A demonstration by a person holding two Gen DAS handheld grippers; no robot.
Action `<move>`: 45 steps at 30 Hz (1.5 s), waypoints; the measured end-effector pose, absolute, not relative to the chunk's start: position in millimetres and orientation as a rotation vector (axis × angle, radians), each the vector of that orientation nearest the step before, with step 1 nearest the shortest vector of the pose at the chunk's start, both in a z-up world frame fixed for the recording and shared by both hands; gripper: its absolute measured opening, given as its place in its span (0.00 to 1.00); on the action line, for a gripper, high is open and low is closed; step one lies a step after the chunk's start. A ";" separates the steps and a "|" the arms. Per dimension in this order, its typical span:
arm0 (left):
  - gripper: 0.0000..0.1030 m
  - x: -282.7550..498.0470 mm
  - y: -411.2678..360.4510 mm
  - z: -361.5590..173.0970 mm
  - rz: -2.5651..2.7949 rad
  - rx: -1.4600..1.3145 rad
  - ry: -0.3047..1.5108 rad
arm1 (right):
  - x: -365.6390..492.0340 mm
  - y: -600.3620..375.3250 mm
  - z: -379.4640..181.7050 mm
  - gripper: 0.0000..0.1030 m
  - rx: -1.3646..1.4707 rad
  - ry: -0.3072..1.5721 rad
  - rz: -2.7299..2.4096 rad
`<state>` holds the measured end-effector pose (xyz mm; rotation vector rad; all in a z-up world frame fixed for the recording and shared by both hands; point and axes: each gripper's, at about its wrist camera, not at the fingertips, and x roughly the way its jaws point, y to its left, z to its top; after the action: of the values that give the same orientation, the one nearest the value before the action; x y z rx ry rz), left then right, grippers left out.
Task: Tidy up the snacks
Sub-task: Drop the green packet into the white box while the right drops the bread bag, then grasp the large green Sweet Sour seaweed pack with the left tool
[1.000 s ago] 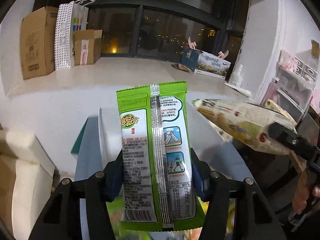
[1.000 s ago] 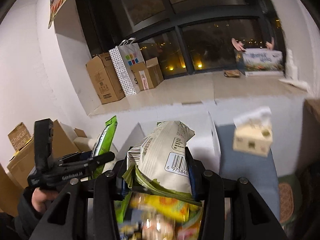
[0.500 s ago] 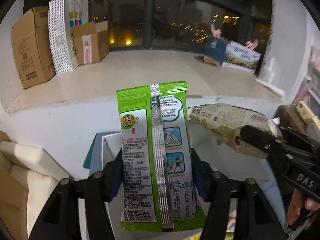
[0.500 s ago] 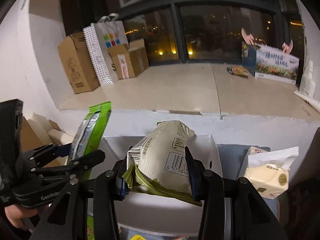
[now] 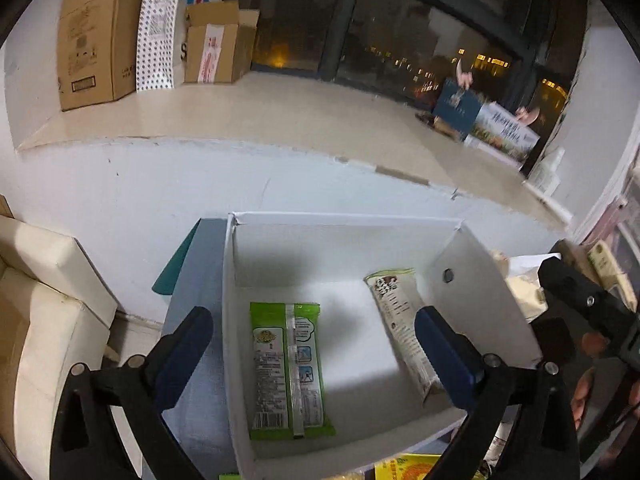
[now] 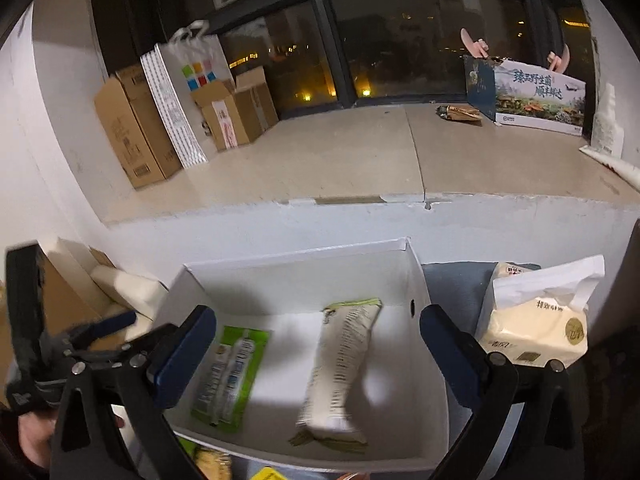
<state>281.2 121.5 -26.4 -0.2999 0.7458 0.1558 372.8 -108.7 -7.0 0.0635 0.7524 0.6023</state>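
Note:
A white open box stands on the table below both grippers. A green snack packet lies flat in its left half. A cream snack bag lies in its right half. My left gripper is open and empty above the box. My right gripper is open and empty above the box too. The right gripper's body shows at the right of the left wrist view, and the left gripper at the left of the right wrist view.
A tissue pack stands right of the box. More snack packets lie at the near edge. A white cushion is at the left. Cardboard boxes and a printed box sit on the window ledge.
Both grippers have tilted down over the box and opened. The green packet and the cream bag have left the jaws and now lie inside the box.

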 end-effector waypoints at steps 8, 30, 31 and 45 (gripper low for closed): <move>1.00 211.1 107.6 -0.4 0.104 -0.249 0.628 | 327.7 -138.0 18.5 1.00 0.202 0.644 0.687; 1.00 33.7 45.9 -45.8 0.005 -0.275 0.669 | 108.7 -226.7 -9.7 1.00 0.211 0.557 0.755; 1.00 32.3 47.6 -47.5 0.011 -0.280 0.679 | 100.7 -229.5 -13.0 1.00 0.200 0.557 0.744; 1.00 53.2 68.4 -88.5 0.079 -0.318 0.849 | 72.7 -245.6 -13.4 1.00 0.144 0.526 0.697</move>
<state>53.2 68.4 -88.5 -0.3181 0.8491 0.0794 72.7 -245.6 -13.4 0.1435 0.5258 0.6972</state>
